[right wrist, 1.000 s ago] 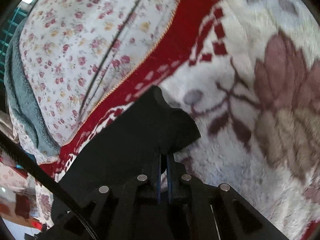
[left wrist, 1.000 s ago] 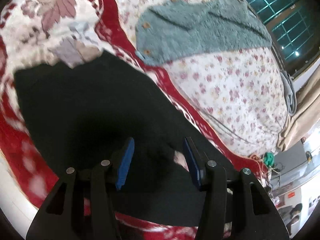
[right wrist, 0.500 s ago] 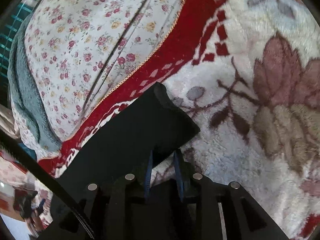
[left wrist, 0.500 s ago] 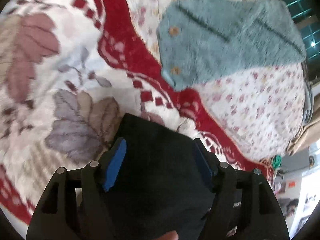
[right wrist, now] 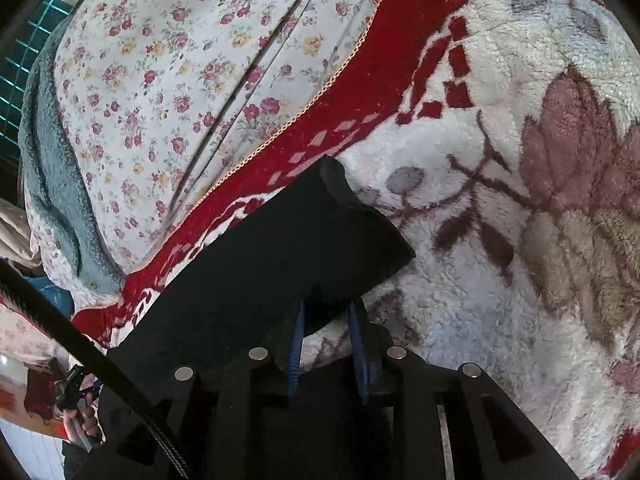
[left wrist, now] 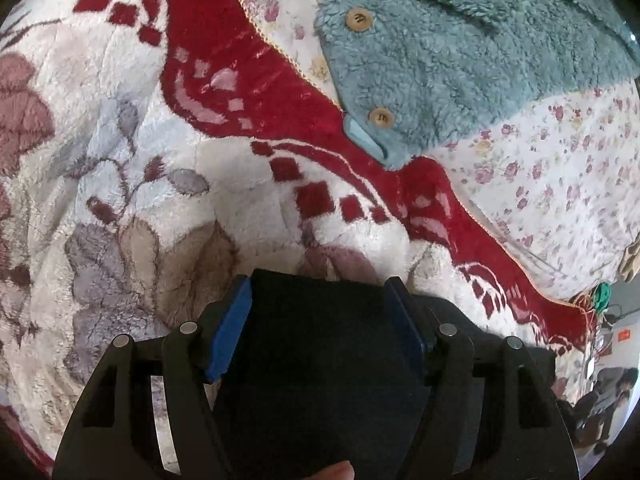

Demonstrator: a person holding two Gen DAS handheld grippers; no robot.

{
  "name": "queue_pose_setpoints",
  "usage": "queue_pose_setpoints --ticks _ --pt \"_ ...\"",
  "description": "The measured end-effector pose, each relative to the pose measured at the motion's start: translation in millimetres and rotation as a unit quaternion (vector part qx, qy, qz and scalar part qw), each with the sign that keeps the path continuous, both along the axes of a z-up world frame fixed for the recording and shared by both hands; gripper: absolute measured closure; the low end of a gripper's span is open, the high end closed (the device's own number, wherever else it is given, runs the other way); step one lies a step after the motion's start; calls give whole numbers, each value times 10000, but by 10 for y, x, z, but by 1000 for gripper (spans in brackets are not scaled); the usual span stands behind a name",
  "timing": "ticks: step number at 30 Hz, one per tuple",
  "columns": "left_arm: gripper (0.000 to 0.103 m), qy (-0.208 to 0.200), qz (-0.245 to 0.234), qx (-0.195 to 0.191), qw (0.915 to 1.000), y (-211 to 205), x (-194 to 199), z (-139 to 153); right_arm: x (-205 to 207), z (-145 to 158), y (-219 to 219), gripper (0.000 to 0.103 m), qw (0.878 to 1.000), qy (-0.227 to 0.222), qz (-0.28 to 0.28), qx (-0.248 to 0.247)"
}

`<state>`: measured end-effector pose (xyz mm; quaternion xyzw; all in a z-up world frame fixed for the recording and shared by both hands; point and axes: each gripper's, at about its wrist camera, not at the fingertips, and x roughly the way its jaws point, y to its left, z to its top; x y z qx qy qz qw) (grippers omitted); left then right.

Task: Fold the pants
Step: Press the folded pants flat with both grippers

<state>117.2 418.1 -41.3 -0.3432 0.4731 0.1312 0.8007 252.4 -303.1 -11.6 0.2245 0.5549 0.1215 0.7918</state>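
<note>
The black pants (left wrist: 320, 340) lie folded on a plush red and white blanket (left wrist: 224, 216). My left gripper (left wrist: 320, 284) hovers over their far edge with its blue pads (left wrist: 230, 328) set wide apart. Dark cloth fills the gap under them, but the pads do not pinch it. In the right wrist view the pants (right wrist: 280, 248) stretch off to the lower left, with one corner raised. My right gripper (right wrist: 328, 300) is just at that corner's near edge, its pads (right wrist: 297, 340) slightly parted and not pressing on the cloth.
A teal fleece garment (left wrist: 460, 60) with wooden buttons lies beyond the pants on a floral sheet (left wrist: 560, 180). A fingertip (left wrist: 336, 472) shows at the bottom edge of the left wrist view. A black cable (right wrist: 80, 340) crosses the lower left of the right wrist view.
My left gripper slid across the pants to their far edge while its jaws widened. My right gripper's jaws parted and released the pants' corner, and the hand stayed in place.
</note>
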Motion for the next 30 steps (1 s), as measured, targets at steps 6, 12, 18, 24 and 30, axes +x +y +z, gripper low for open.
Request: queue_pose_setpoints --ticks 6,12,18,24,30 --pt "35 -331 -326 -231 9987 -45 -23 32 4 -20 -8 82 10000 36 -14 63" --pt "35 -483 -594 -557 9955 -85 -11 96 15 -29 -22 82 9999 66 -54 119" --pt "35 -356 -787 -619 9943 -141 73 72 10 -44 -44 82 9997 99 -125 200" --pt "37 90 -720 -381 9966 -161 183 -55 -20 45 -94 82 9996 -102 -253 95" --pt "87 401 -470 -38 9981 -144 191 -105 -84 336 -389 82 9915 -859 -976 45"
